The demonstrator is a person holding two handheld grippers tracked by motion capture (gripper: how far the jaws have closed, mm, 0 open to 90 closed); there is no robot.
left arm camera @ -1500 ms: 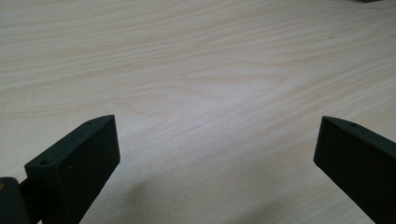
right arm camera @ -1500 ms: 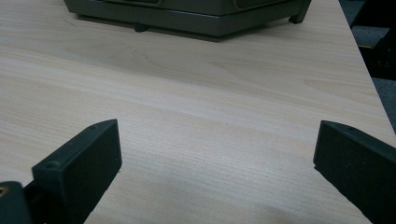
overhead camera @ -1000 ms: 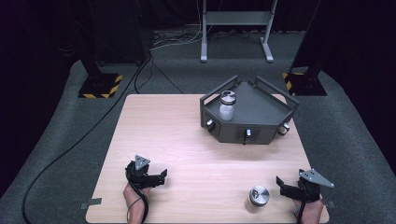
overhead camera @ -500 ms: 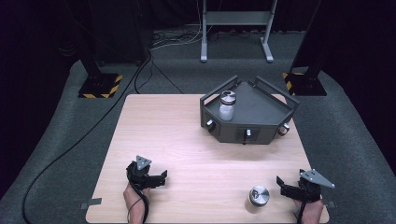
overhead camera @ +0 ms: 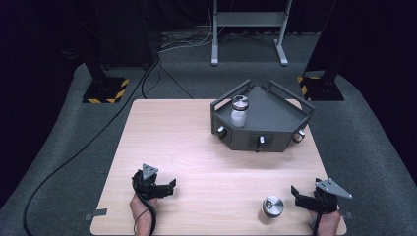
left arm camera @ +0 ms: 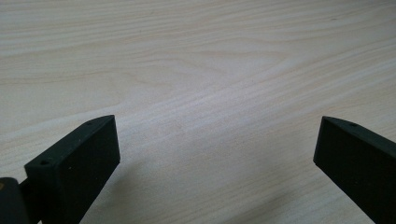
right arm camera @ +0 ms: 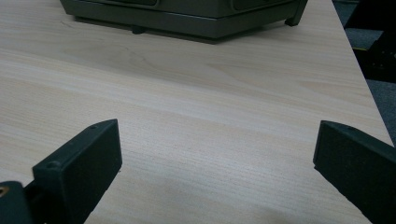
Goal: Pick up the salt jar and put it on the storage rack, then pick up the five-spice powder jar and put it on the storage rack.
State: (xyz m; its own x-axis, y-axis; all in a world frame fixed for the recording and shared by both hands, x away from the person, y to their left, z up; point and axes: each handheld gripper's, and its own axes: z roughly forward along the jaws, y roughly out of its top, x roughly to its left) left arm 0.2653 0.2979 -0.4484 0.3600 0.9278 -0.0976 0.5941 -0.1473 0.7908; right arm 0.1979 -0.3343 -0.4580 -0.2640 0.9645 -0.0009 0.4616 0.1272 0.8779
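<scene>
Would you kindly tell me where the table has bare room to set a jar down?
Bare wood spans the table left of the grey tray, and between left gripper and near jar. It is crowded between that jar and right gripper.

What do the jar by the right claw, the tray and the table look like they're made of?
Jar: lid looks like brushed metal, with a silvery sheen; body too small to tell.
Tray: dark grey, matte, hard straight edges; painted metal or plastic, cannot tell which.
Table: pale wood or wood-look laminate, matte, with visible grain lines in the gripper views.
</scene>
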